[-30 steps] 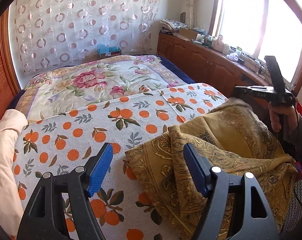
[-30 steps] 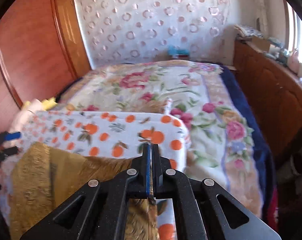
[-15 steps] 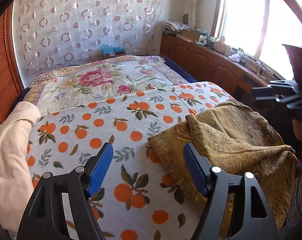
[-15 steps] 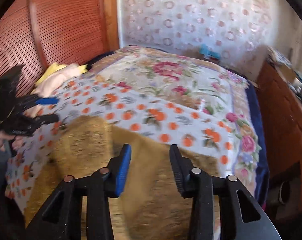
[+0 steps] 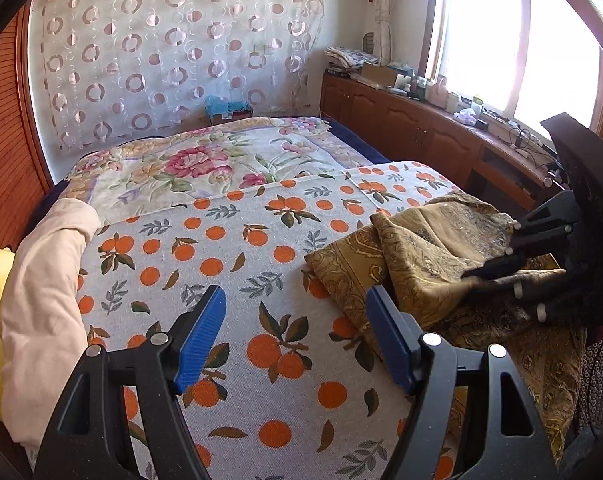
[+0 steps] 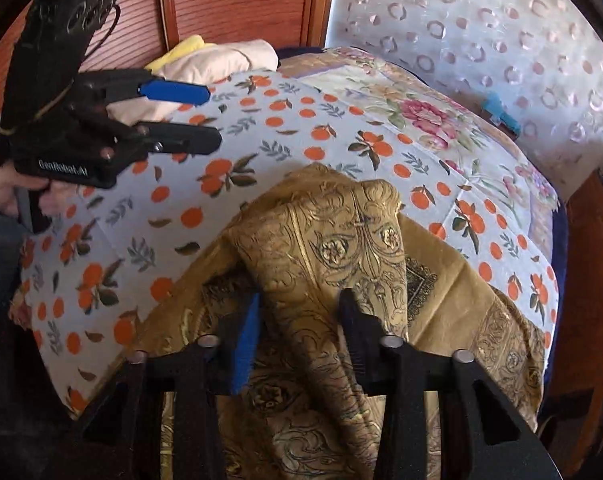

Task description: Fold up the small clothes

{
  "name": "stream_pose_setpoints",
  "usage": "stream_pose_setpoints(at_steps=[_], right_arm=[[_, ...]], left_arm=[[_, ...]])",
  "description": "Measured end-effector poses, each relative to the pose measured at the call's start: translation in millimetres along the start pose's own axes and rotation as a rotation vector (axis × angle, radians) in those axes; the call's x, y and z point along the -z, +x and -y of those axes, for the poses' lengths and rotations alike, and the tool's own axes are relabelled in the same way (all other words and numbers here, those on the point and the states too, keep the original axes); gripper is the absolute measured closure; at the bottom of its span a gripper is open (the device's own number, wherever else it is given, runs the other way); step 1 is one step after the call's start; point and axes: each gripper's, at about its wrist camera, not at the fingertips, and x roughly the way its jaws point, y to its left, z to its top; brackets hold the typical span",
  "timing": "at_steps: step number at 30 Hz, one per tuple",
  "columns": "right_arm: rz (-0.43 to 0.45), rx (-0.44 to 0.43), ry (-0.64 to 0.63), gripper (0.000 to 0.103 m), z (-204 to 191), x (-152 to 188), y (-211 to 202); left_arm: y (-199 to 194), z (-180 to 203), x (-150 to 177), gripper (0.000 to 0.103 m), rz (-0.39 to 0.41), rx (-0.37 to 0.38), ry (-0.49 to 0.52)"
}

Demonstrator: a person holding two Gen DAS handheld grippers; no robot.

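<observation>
At the left, a cream bundle (image 5: 41, 280) is seen at the edge of the orange-print sheet (image 5: 221, 248). The left gripper (image 5: 293, 332) is held wide open above bare sheet, with nothing gripped. Further right, the gold cloth (image 6: 341, 248) is heaped and rumpled on the sheet's near right part. The right gripper (image 6: 297, 320) is spread around a raised ridge, not yet closed. Folding is judged barely begun.

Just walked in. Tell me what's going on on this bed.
A person holding two handheld grippers is folding a gold patterned cloth on the orange-print sheet. The right gripper is open, its fingers astride a raised ridge of the cloth. The left gripper is open and empty, off to the cloth's side. The cloth remains rumpled.
</observation>
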Motion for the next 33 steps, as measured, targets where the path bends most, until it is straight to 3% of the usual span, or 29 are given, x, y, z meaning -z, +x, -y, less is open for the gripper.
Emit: stream_pose_setpoints(at_steps=[5, 11, 14, 16, 23, 26, 33], right_arm=[[0.057, 0.040, 0.070, 0.101, 32, 5, -16], [0.102, 0.203, 0.292, 0.100, 136, 28, -32], [0.001, 0.219, 0.424, 0.078, 178, 45, -11], [0.003, 0.255, 0.442, 0.078, 180, 54, -9], [0.101, 0.161, 0.416, 0.076, 135, 72, -37], [0.126, 0.102, 0.407, 0.063, 120, 70, -42], [0.057, 0.008, 0.508, 0.060, 144, 72, -13]], left_arm=[[4, 12, -1, 0.030, -0.006, 0.028, 0.015], [18, 42, -6, 0.030, -0.030, 0.093, 0.045], [23, 59, -5, 0.030, -0.043, 0.111, 0.075], [29, 69, -4, 0.030, -0.060, 0.122, 0.091], [53, 85, 6, 0.030, -0.132, 0.107, 0.131], [61, 85, 11, 0.030, -0.162, 0.098, 0.128], [67, 89, 17, 0.025, -0.181, 0.086, 0.136]])
